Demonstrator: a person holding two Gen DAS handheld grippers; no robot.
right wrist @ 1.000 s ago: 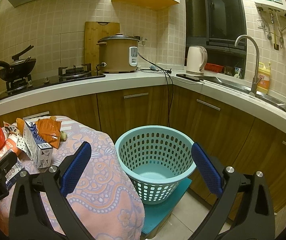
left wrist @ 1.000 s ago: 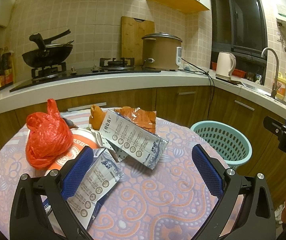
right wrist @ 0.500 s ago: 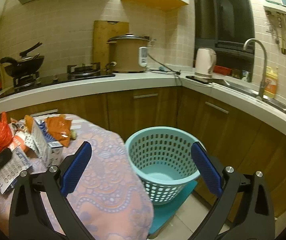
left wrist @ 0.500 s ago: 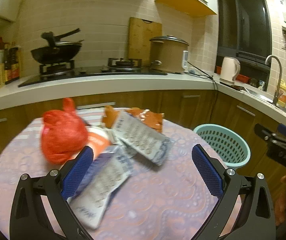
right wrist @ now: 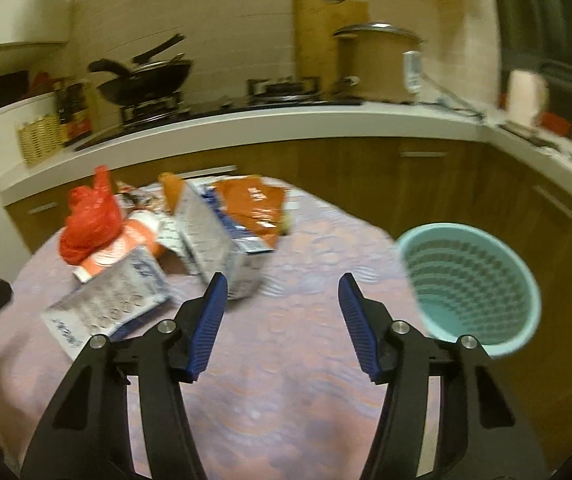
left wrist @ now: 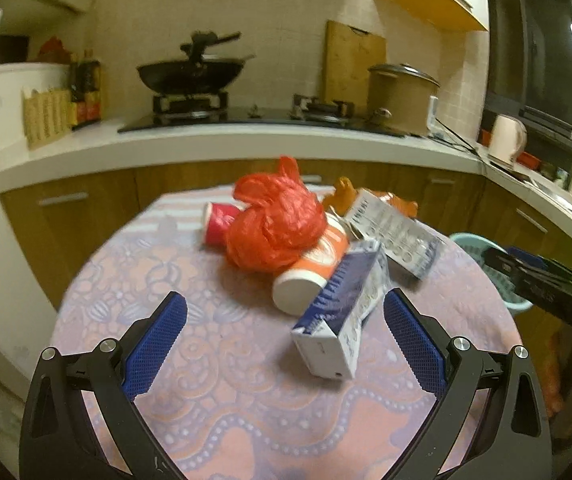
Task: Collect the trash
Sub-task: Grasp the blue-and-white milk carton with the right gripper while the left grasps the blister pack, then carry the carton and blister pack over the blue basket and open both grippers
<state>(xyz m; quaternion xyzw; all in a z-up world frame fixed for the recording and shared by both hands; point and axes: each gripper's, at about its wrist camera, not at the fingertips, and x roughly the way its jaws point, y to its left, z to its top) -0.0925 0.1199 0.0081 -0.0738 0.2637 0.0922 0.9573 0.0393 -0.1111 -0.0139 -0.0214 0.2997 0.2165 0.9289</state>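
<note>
A heap of trash lies on the round table with the pink patterned cloth (left wrist: 213,360): a red plastic bag (left wrist: 275,228), an orange-and-white cup (left wrist: 314,264) on its side, a red cup (left wrist: 219,224), two blue-and-white cartons (left wrist: 344,300) (left wrist: 396,236) and an orange wrapper (right wrist: 253,208). My left gripper (left wrist: 283,324) stands open in front of the heap, the near carton just inside its right finger. My right gripper (right wrist: 281,308) hovers over bare cloth with its jaws closing and nothing between them. A teal basket (right wrist: 470,284) stands right of the table.
A white kitchen counter (left wrist: 245,140) curves behind the table, with a wok (left wrist: 191,74) on the stove, a cutting board, a rice cooker (left wrist: 402,96) and a kettle (left wrist: 506,138). Wooden cabinets run below it. The right gripper's body (left wrist: 542,284) shows at the right edge.
Both views swung left toward the trash heap. The right gripper turned from the basket to the table and its jaws narrowed. The left gripper moved left, so the heap now sits centre-right.
</note>
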